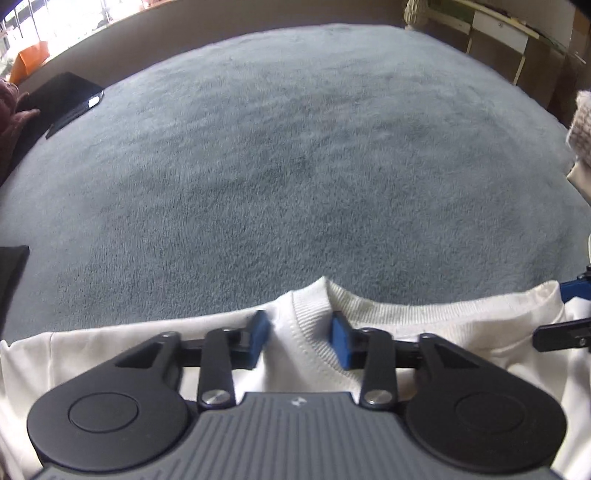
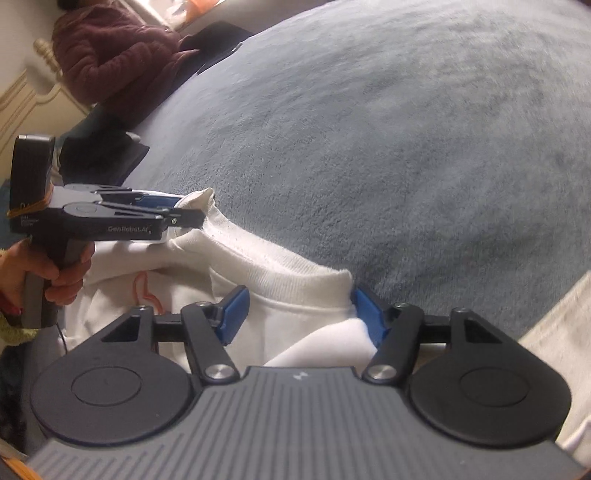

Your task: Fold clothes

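with the left gripper (image 1: 300, 338) clamped on the white sweatshirt's ribbed collar (image 1: 314, 314) and the right gripper (image 2: 297, 314) open astride it, the unpinched side risked sagging when lifted.

"GenRobot.AI" in pale letters, side of left claw (image 2: 184, 218)

- Setting: home bedroom.
- Grey-blue plush blanket (image 1: 295, 147) covering a wide bed.
- Cream carved bed frame (image 2: 26, 99), far left.
- Cream drawer unit (image 1: 498, 27), far right.
- Bright window (image 1: 44, 22), far left.
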The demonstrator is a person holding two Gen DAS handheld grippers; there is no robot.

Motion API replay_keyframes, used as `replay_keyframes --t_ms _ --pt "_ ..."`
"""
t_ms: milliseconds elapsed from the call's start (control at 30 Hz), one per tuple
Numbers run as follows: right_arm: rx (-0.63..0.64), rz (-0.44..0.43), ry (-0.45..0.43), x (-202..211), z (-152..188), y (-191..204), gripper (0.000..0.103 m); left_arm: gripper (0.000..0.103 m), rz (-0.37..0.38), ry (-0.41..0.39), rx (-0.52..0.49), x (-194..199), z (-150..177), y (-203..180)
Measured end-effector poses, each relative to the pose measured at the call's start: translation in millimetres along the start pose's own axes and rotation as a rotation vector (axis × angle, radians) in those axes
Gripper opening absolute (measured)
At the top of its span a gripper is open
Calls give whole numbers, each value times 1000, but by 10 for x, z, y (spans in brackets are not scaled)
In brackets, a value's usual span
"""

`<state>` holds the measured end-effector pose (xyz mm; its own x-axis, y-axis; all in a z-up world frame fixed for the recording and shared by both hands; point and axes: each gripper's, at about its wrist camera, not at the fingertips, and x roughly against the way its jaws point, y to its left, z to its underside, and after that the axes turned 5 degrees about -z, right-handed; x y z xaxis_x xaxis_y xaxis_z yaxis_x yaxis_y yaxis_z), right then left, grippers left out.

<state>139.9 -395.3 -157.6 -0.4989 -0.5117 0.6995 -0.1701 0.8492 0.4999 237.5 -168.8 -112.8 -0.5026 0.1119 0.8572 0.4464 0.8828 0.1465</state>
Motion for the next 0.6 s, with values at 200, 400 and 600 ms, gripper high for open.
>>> replay_keyframes --t_ms 200,400,600 --pt "136 51 -15 -105 56 164 22 6 -56 -81 -19 42 38 -49" --pt "334 168 -123 21 95 540 10 5 -152 -245 -8 242 -10 39" --pt "469 263 -228 -119 -315 705 10 5 -252 -345 58 262 -317 284"
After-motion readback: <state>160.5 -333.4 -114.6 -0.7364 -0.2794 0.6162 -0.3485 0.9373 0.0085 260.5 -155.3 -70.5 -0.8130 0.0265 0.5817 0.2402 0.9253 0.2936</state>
